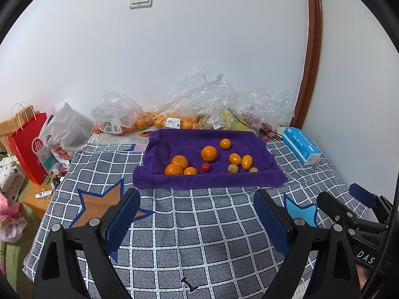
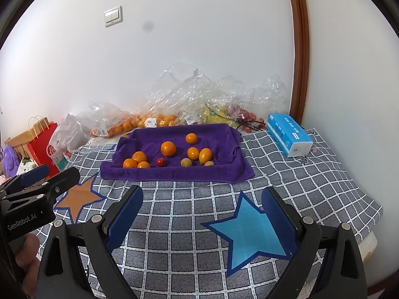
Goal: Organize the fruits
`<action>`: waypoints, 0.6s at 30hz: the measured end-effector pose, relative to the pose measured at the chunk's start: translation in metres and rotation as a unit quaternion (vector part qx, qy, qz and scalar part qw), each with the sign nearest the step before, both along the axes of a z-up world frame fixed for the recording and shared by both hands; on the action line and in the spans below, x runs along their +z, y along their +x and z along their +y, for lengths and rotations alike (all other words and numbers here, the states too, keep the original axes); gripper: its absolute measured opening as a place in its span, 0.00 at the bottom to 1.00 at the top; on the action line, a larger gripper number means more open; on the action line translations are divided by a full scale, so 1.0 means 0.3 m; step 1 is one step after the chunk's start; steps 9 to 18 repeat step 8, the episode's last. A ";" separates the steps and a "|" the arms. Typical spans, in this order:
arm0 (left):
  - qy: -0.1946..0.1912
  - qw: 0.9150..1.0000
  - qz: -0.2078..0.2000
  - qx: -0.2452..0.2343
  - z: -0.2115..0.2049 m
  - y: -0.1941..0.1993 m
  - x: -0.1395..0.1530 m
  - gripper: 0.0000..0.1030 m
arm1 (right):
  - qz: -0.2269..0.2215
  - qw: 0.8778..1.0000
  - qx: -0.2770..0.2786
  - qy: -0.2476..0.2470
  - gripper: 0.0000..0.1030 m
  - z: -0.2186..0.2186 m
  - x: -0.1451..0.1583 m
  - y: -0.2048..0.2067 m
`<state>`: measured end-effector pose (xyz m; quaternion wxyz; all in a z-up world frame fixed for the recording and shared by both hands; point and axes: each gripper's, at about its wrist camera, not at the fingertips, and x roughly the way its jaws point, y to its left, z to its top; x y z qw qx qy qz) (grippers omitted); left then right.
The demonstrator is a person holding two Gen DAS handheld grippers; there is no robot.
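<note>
1. Left gripper [image 1: 197,218] spread wide, nothing between its blue pads, hovering over the grey checked cloth [image 1: 199,236] on the worktop.
2. Right gripper [image 2: 202,220] likewise wide and empty, above a blue star [image 2: 251,234] on that cloth.
3. Fruits on the purple towel [image 1: 209,179], well ahead of both grippers: three oranges [image 1: 180,166] clustered at its left, a larger orange [image 1: 209,153] at centre, a small red fruit [image 1: 205,167] just in front.
4. On the towel's right: more small orange fruits [image 1: 235,159] and two yellowish ones [image 1: 233,168].
5. Behind the towel, against the wall: clear plastic bags [image 1: 199,104] of fruit.
6. At right: a blue tissue box [image 1: 300,147].
</note>
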<state>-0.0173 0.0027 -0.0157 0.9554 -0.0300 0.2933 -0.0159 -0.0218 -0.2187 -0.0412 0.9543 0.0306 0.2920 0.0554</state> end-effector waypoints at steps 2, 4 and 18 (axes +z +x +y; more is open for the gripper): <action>0.001 1.000 0.000 0.000 0.000 0.001 0.000 0.90 | 0.000 1.000 0.000 0.000 0.92 0.000 0.000 0.000; 0.000 1.000 0.000 0.000 0.001 0.001 -0.001 0.90 | 0.000 1.000 0.000 0.000 0.92 0.000 0.000 -0.001; -0.001 1.000 -0.006 0.000 -0.001 -0.004 0.006 0.90 | -0.002 1.000 0.001 -0.001 0.92 0.002 0.002 -0.004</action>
